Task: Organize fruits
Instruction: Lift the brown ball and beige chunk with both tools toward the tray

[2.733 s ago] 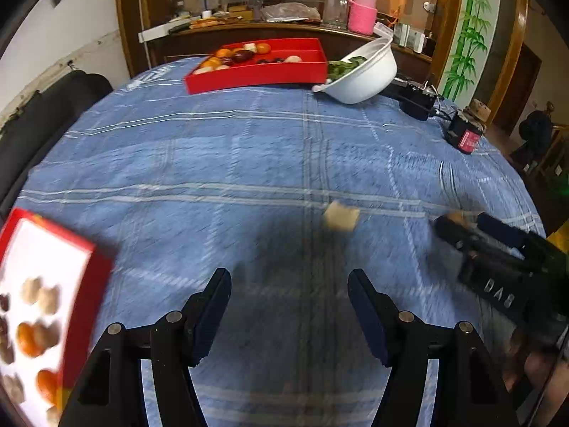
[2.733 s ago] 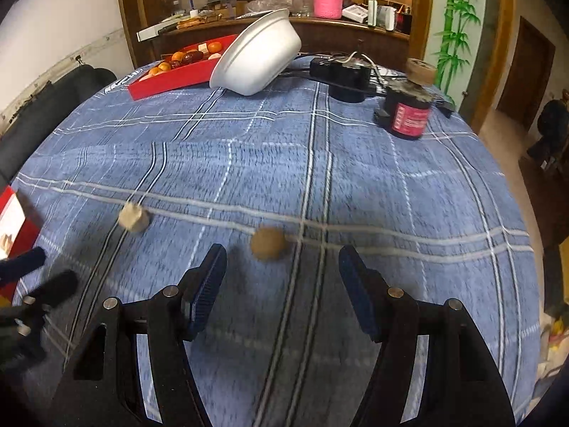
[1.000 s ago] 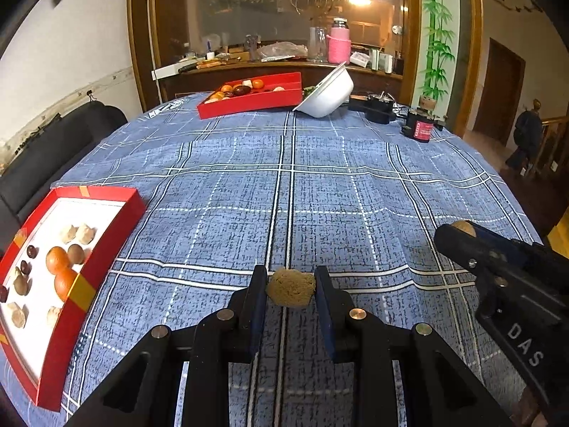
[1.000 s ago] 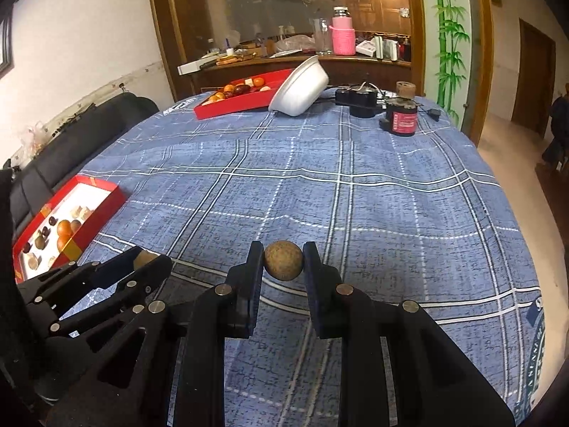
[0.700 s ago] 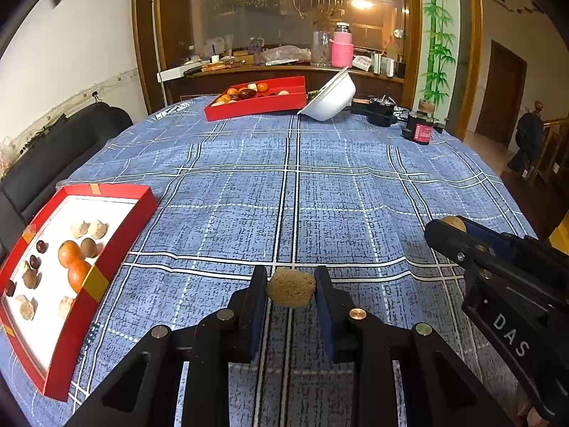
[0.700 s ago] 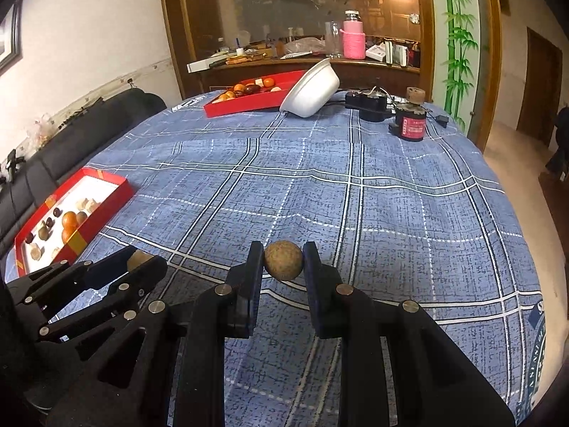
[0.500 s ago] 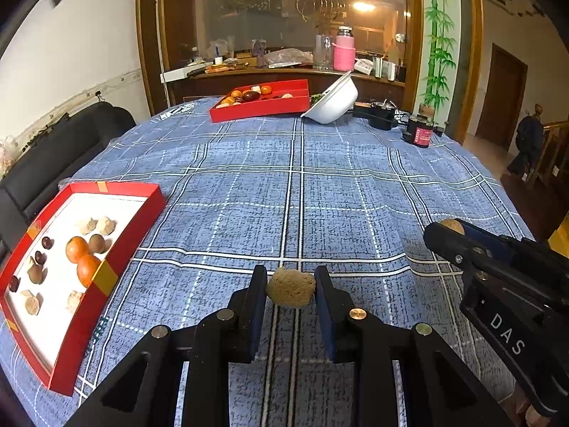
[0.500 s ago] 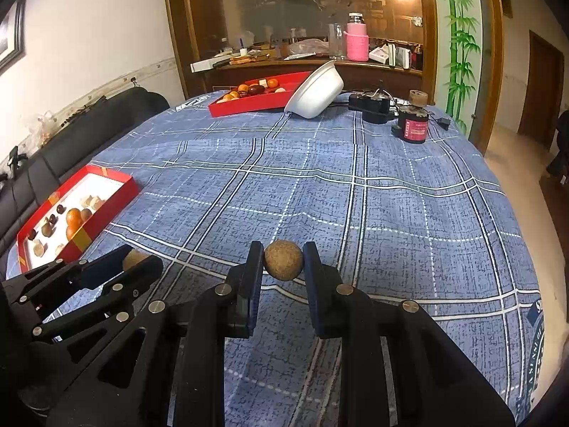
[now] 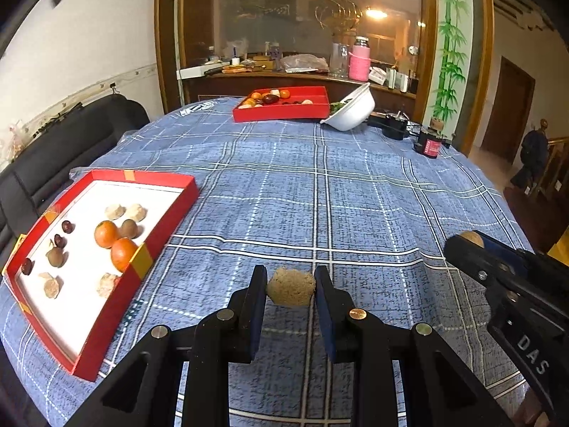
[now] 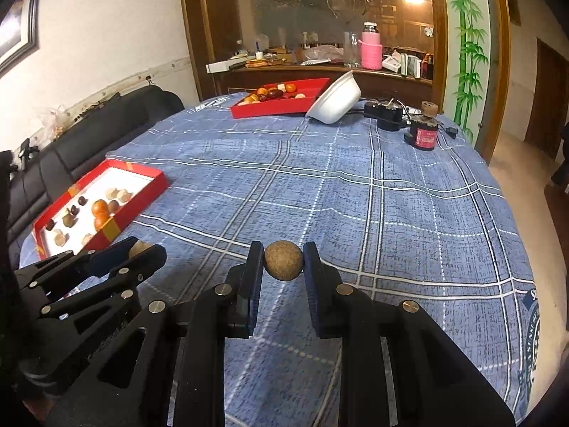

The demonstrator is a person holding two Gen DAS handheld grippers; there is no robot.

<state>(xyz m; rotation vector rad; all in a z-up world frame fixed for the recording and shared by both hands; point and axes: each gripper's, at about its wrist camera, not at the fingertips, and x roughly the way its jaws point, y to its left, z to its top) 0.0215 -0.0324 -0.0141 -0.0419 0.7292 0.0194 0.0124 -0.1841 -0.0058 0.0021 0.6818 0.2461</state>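
My left gripper [image 9: 290, 290] is shut on a rough tan lumpy fruit [image 9: 291, 286] and holds it above the blue plaid tablecloth. My right gripper [image 10: 283, 260] is shut on a round brown fruit [image 10: 283, 260], also held above the cloth. A red tray [image 9: 170, 210] with a white floor lies to the left and holds oranges [image 9: 106, 233], small dark fruits and several pale lumpy ones. It also shows in the right wrist view [image 10: 142, 195]. Each gripper shows at the edge of the other's view, the right one [image 9: 469, 242] and the left one [image 10: 142, 249].
A second red tray of fruit [image 9: 284, 112] sits at the table's far side beside a tilted white bowl [image 9: 355, 114]. A dark jar with a red label [image 9: 430, 142] and black gear [image 9: 391, 128] stand at the far right. A black sofa [image 9: 71, 135] runs along the left.
Both grippers closed on the fruits that lay on the cloth and lifted them. In the last second both views rose and pulled back slightly, showing more of the near tray.
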